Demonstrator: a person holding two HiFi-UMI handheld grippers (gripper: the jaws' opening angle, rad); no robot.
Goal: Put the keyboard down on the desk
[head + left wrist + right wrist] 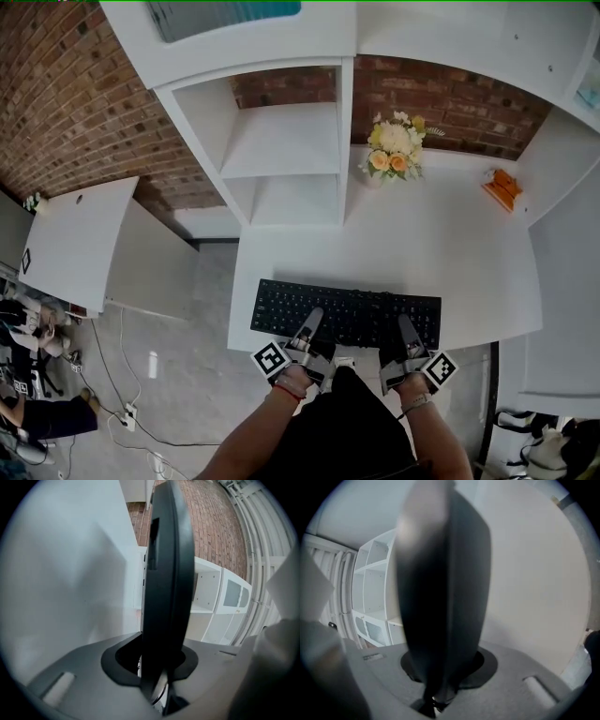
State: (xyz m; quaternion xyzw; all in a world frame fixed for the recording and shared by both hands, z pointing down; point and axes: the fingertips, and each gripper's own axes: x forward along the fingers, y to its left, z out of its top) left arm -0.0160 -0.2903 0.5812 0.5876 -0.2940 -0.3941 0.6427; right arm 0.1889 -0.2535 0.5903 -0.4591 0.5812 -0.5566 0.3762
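Clamping keyboard [352, 309] at near edge, left gripper [310, 323] and right gripper [407, 330]; uneven release could tip it off desk [450, 253] ahead.

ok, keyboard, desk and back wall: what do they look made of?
Keyboard: looks like black plastic, matt, with moulded keys and no glare.
Desk: smooth white board, probably laminate or painted wood; the surface is flat and even, the edges square.
Wall: bare red-brown brick, rough, with pale mortar lines showing.
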